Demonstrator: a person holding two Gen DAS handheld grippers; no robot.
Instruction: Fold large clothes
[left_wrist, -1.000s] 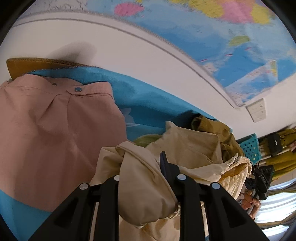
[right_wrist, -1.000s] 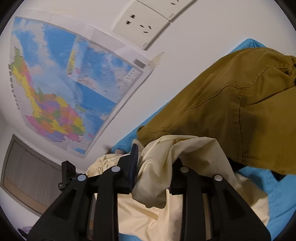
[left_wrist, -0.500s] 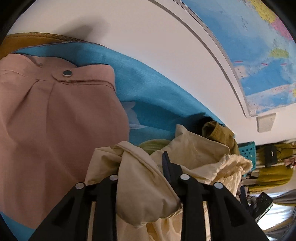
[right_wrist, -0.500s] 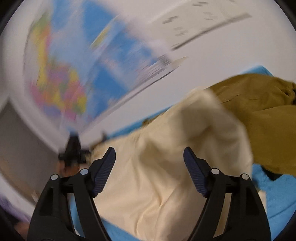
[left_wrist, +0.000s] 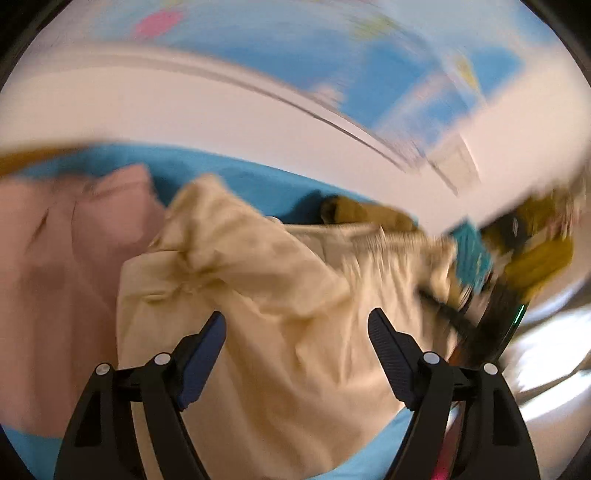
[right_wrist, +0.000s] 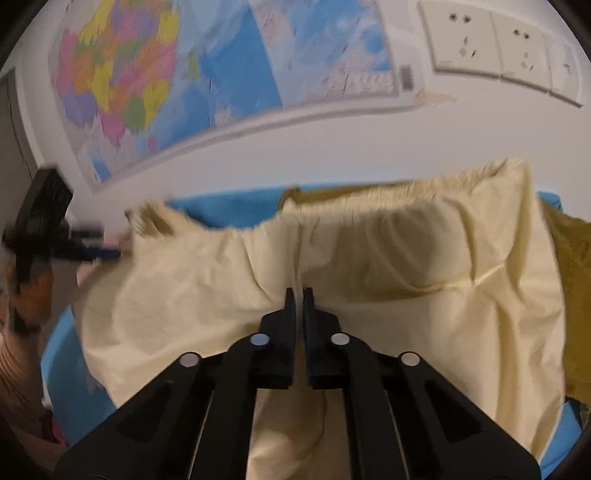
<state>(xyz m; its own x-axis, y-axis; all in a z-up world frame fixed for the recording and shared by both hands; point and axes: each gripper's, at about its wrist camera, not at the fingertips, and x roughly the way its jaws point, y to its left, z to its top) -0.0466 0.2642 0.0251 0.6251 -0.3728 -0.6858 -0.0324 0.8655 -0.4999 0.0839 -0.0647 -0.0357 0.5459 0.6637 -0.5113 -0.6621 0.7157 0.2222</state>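
The cream garment (right_wrist: 369, 266) is pinched by the right hand-held gripper (right_wrist: 299, 295) – its waistband runs crosswise; the left hand-held gripper (left_wrist: 295, 325) is spread open, directly above it.

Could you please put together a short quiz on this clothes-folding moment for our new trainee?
1. True or false: the left gripper is clamped on the cream garment.
2. Which gripper pinches the cream garment? A) left B) right C) neither
3. Fill in: the pink garment lies on a ___ cloth.

Key: 1 false, its jaws stand wide apart; 2 B; 3 blue.
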